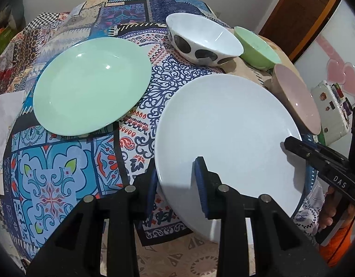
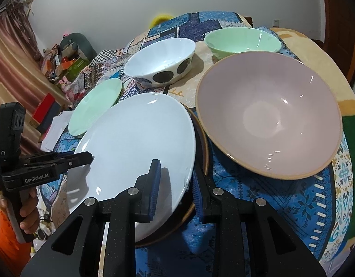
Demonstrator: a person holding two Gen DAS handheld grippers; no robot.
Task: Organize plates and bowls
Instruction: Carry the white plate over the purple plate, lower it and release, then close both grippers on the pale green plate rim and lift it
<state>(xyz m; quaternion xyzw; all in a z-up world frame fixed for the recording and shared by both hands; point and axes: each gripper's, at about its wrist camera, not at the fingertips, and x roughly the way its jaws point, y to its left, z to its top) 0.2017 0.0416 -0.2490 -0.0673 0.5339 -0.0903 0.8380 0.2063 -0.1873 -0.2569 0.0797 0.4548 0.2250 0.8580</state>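
Left wrist view: the left gripper point(image 1: 177, 184) is clamped on the near rim of a smooth, glossy white plate point(image 1: 228, 133), lower right; a round mint plate point(image 1: 92, 85) lies apart at upper left on the patterned tablecloth point(image 1: 62, 161).

Right wrist view: the right gripper point(image 2: 176, 189) pinches the white plate's point(image 2: 136, 143) opposite rim over a brown-edged plate point(image 2: 200, 161); a matte pink bowl point(image 2: 270, 115) sits just beside, and a spotted white bowl point(image 2: 159, 60) and a mint bowl point(image 2: 242, 40) stand farther up.

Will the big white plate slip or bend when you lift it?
The white plate looks glossy, so probably slippery. It seems rigid, unlikely to bend, and likely breakable. With both tools, left and right, at opposite rims, it should stay level.
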